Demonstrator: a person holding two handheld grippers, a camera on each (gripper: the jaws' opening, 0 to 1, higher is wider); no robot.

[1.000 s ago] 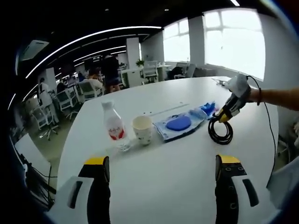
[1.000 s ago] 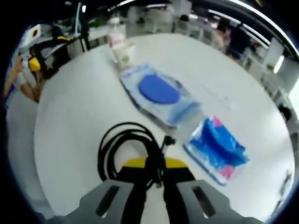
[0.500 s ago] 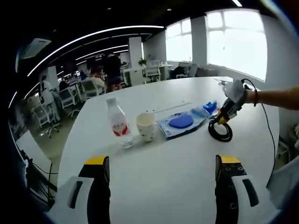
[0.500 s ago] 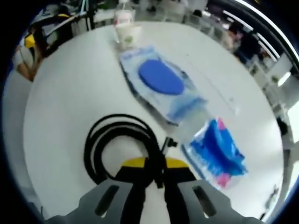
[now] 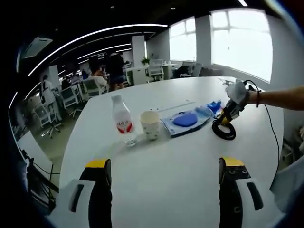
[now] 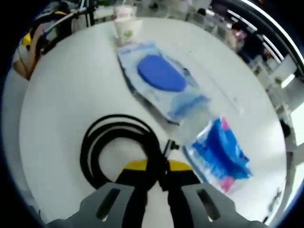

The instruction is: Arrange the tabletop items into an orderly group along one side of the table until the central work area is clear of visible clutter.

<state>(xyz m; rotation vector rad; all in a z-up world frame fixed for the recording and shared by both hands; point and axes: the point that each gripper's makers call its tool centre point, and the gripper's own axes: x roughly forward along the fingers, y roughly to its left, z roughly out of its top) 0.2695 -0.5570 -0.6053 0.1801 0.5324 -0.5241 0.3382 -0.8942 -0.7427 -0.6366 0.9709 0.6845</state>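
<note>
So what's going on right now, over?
Right tool clamped on coiled black cable. Left tool open, empty. Bottle, cup, blue packs lined up.

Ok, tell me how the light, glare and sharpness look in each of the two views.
Left gripper view: the windows are blown out white, the ceiling is dark, the white table is evenly lit with soft shadows, and fisheye bends the ceiling light strips. Right gripper view: softer and slightly blurred, especially the blue packet and paper cup; the black cable coil in the right gripper reads clearest.
</note>
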